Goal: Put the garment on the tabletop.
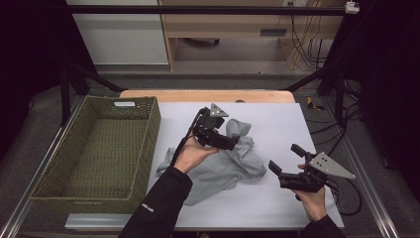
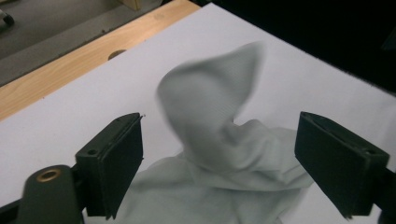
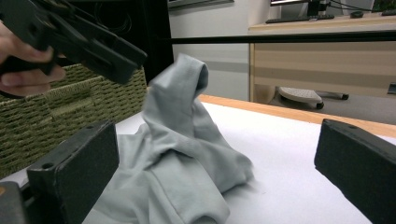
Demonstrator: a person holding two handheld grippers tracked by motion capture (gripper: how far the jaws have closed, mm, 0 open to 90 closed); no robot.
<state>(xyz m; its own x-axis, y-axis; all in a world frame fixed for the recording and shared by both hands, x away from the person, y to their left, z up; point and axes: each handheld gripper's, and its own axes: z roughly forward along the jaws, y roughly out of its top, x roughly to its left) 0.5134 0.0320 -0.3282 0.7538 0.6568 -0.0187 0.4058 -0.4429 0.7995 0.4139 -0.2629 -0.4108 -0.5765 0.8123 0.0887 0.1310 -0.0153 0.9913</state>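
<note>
While the grey cloth [image 1: 223, 161] lies crumpled mid-desk with one peak standing up, likely a fold just let go, the left gripper [image 1: 236, 145] hovers over it, jaws wide, nothing pinched. The right gripper [image 1: 283, 163], at the cloth's 3 o'clock, waits with jaws wide and empty. A woven basket [image 1: 99, 148] sits at the cloth's 9 o'clock, probably its destination.
</note>
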